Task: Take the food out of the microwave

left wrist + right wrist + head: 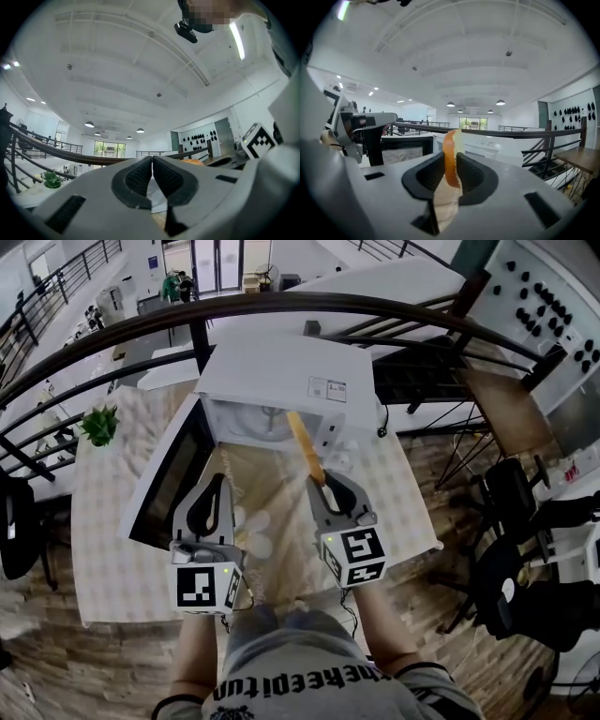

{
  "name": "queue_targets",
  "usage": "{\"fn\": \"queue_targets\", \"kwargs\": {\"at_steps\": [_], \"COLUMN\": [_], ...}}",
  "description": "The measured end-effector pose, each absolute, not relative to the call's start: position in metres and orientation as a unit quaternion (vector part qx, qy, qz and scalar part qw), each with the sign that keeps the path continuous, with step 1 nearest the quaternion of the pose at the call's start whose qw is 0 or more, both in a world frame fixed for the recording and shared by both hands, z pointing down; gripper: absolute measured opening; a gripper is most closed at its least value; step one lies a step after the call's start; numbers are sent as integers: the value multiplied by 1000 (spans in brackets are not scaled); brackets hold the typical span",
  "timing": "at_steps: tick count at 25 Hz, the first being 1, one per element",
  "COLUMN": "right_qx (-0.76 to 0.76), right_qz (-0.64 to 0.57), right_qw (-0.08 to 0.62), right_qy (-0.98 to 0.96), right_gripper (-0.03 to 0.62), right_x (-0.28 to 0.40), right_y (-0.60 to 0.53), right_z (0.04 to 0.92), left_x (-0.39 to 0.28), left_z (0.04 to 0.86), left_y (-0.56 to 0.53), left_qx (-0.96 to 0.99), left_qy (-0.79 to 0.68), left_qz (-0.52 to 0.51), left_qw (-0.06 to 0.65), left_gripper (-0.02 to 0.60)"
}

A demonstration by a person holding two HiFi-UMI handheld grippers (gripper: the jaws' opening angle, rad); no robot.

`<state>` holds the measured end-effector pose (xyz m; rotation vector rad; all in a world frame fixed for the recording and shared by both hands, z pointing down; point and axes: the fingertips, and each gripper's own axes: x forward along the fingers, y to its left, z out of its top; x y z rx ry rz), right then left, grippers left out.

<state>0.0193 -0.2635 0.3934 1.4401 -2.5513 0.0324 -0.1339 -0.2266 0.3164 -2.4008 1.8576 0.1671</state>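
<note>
checked cloth covers the table point(103, 549) on which the white microwave point(281, 376) stands, and a dark mezzanine railing point(281, 306) curves behind it. the food point(302, 439), a thin flat slice with an orange edge and a pale face, is held on edge in the right gripper point(327, 486), whose pads are pressed against its two faces near its lower end. the rest of the slice is seen reaching past the fingertips toward the microwave's open front; whether its far tip is inside the opening cannot be told. a round glass plate point(267, 418) is seen on the floor of the white cavity. the door point(169, 479) is swung open to the left with its dark window showing, and its free edge is close to the left gripper point(212, 495). that gripper's jaws are brought together, pad against pad. between the two grippers a strip of cloth is left open, where a few pale rounded things point(253, 531) lie just beside the left gripper. the table's near edge is seen just in front of the person. its right edge is bordered by wood flooring, where dark chairs point(511, 493) stand. a small green plant point(98, 424) is set at the far left corner, apart from the microwave door.
</note>
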Motion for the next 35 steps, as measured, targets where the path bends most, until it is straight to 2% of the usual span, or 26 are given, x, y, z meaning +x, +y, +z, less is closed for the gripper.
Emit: {"fn": "queue_targets", "kwargs": {"at_steps": [35], "right_qx": [516], "right_qz": [7], "right_qw": [-25], "right_qy": [-856], "right_gripper": [86], "right_x": [79], "right_y": [-211], "right_z": [320], "left_x": [-110], "left_z": [295], "left_y": [-182], "left_qx": [-770], "left_qy": [632], "left_qz": [71], "left_qw": [58], "left_gripper": [12]}}
